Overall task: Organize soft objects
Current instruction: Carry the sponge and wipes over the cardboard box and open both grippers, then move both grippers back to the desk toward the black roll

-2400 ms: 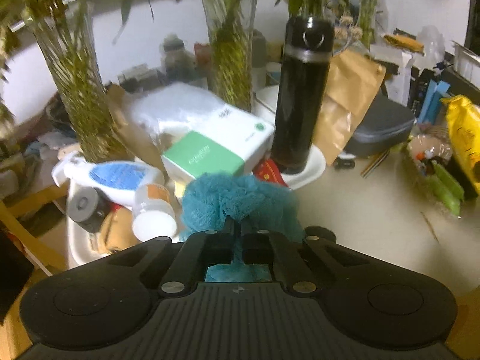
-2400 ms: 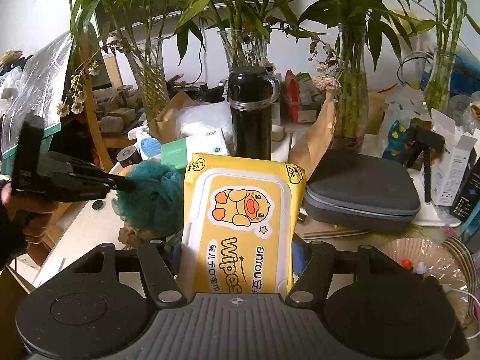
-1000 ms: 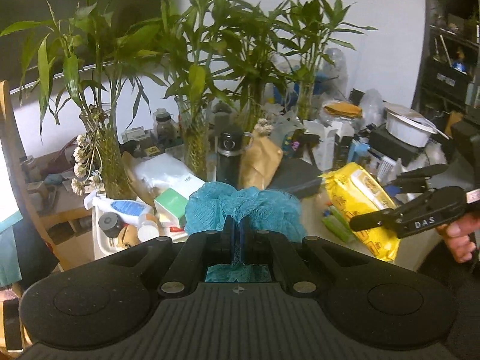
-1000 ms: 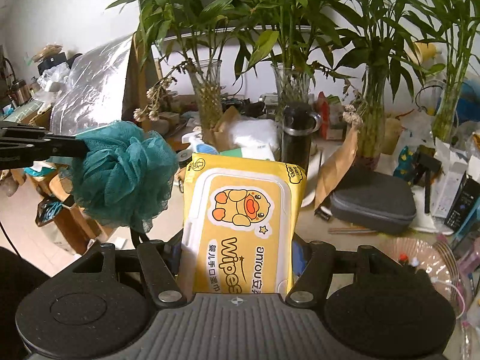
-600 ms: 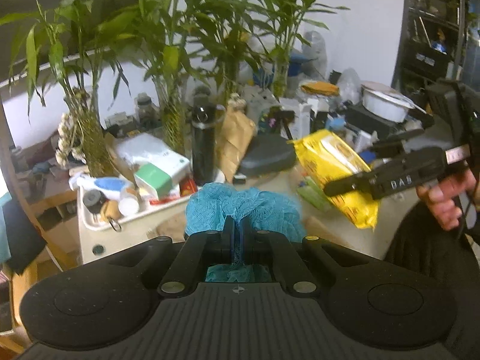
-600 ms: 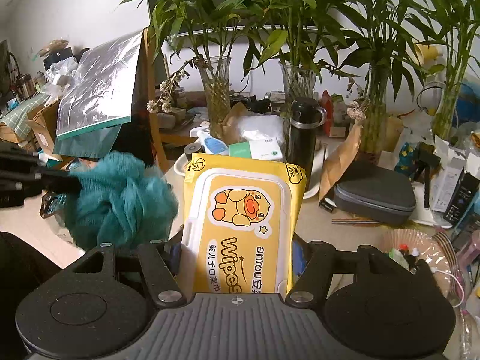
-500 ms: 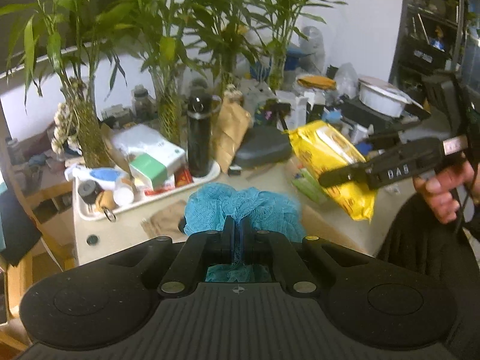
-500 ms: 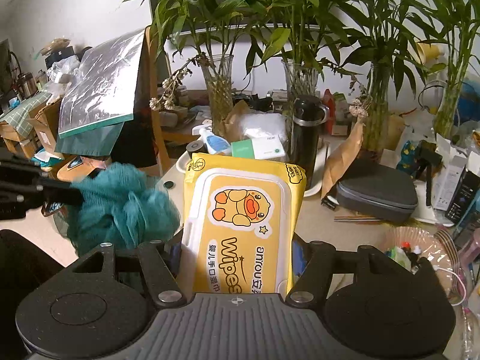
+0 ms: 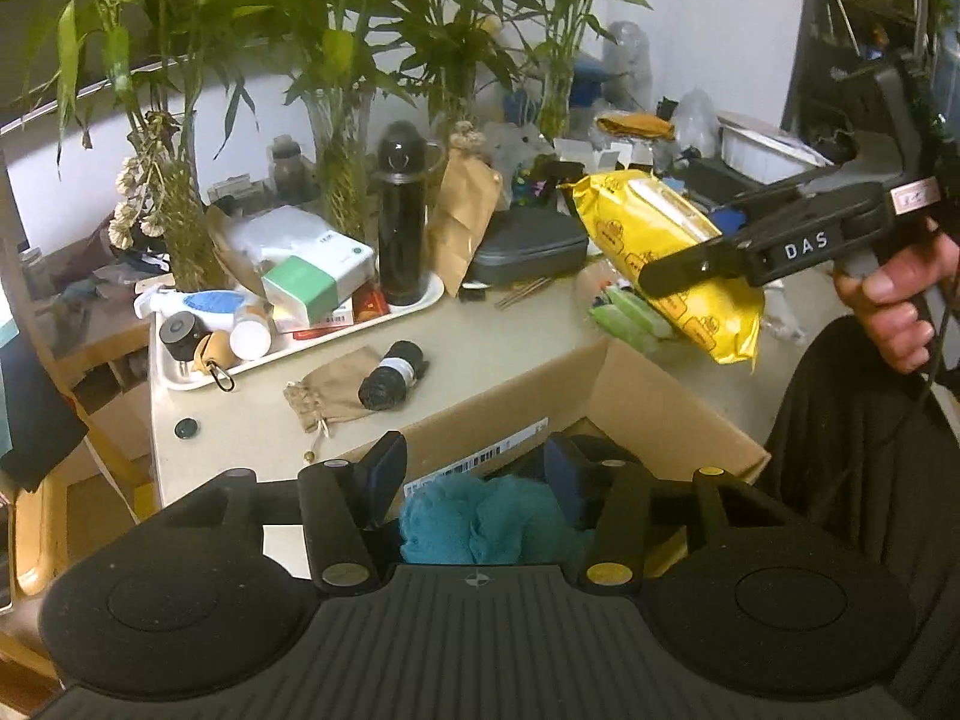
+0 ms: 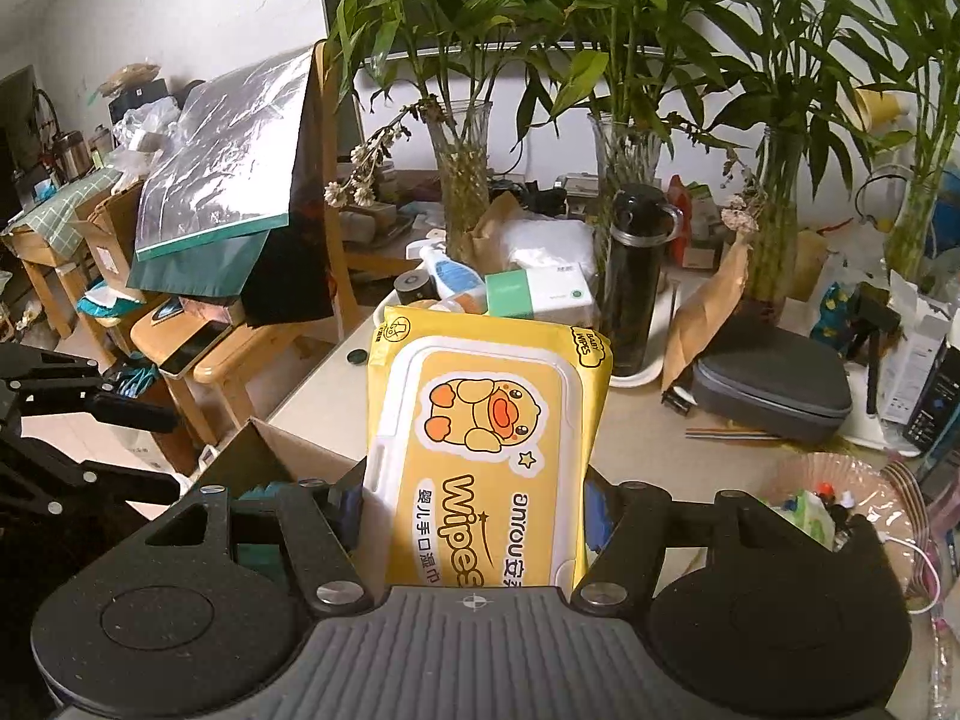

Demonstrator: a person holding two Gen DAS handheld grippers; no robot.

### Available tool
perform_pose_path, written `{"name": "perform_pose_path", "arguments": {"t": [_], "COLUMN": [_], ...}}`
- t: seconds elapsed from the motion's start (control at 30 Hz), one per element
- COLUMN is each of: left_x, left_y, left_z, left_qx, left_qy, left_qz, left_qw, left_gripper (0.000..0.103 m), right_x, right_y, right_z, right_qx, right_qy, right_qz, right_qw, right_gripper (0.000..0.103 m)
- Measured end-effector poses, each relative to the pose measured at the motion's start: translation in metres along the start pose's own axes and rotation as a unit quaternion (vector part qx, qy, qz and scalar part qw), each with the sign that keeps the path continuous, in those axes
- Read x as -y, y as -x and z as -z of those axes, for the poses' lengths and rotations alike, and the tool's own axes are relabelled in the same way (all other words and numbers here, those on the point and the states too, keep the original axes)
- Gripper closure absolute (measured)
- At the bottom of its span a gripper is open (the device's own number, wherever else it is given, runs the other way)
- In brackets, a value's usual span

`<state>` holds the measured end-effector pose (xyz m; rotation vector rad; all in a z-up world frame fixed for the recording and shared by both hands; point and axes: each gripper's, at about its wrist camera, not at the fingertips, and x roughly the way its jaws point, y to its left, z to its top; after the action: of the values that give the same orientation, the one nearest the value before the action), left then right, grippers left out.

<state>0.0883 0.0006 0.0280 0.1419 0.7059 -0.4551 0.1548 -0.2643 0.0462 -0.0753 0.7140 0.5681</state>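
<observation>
Left gripper [image 9: 474,480] jaws opening above the teal mesh pouf [image 9: 480,525], light and squashy, lying in the cardboard box [image 9: 648,402]. Right gripper [image 10: 474,498] clamps the wipes pack [image 10: 486,420] across its sides; judged pliable, moderately heavy.

A black flask [image 9: 401,222] stands upright on a white tray [image 9: 312,341]; a grey case [image 9: 528,245] lies right of it; bamboo vases [image 10: 461,180] line the far wall.

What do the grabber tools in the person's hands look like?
Both are matte black plastic. Each has a wide ribbed body with two round pads and small brass and silver screw heads. The left tool has dark blue pads on its fingers. The right tool is pistol-shaped, with white letters "DAS", a small pale label and a black cable trailing from its handle. The person wears black clothing.
</observation>
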Motion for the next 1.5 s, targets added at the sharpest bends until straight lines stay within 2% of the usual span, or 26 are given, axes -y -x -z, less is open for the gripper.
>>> {"name": "perform_pose_path", "arguments": {"t": [0.27,0.53,0.73,0.83,0.87,0.93,0.97,1.0,1.17,1.3,1.5], "left_x": [0.005,-0.003,-0.016,-0.019,-0.02,-0.021,-0.021,-0.022,-0.025,-0.028,-0.03], "left_y": [0.012,0.018,0.019,0.017,0.017,0.017,0.017,0.017,0.017,0.014,0.005], "left_z": [-0.007,-0.005,0.006,0.012,0.014,0.017,0.019,0.022,0.029,0.031,0.031], "left_qx": [0.027,0.017,0.0,-0.007,-0.01,-0.01,-0.009,-0.01,-0.015,-0.019,-0.023], "left_qy": [-0.001,0.03,0.062,0.065,0.064,0.062,0.062,0.064,0.08,0.086,0.094], "left_qz": [-0.019,-0.077,-0.083,-0.086,-0.088,-0.097,-0.101,-0.102,-0.098,-0.101,-0.101], "left_qw": [0.9995,0.9964,0.9946,0.9941,0.994,0.9933,0.9929,0.9926,0.9918,0.991,0.9901], "left_gripper": [0.053,0.052,0.052,0.052,0.052,0.052,0.052,0.052,0.052,0.052,0.052], "right_x": [-0.009,-0.019,-0.024,-0.033,-0.037,-0.04,-0.04,-0.039,-0.026,-0.02,-0.019], "right_y": [0.004,-0.001,-0.008,-0.01,-0.011,-0.012,-0.012,-0.013,-0.02,-0.022,-0.031], "right_z": [-0.007,0.007,0.017,0.02,0.022,0.026,0.026,0.026,0.026,0.034,0.045], "right_qx": [0.002,-0.01,-0.01,0.002,0.007,0.024,0.03,0.036,0.025,0.012,-0.02], "right_qy": [0.015,0.019,0.032,0.064,0.074,0.088,0.088,0.087,0.06,0.063,0.067], "right_qz": [-0.003,-0.02,-0.07,-0.1,-0.108,-0.124,-0.124,-0.12,-0.094,-0.078,-0.031], "right_qw": [1.0,1.0,0.997,0.993,0.991,0.988,0.988,0.988,0.993,0.995,0.997], "right_gripper": [0.036,0.036,0.035,0.034,0.032,0.013,0.003,0.0,0.0,0.0,0.0]}}
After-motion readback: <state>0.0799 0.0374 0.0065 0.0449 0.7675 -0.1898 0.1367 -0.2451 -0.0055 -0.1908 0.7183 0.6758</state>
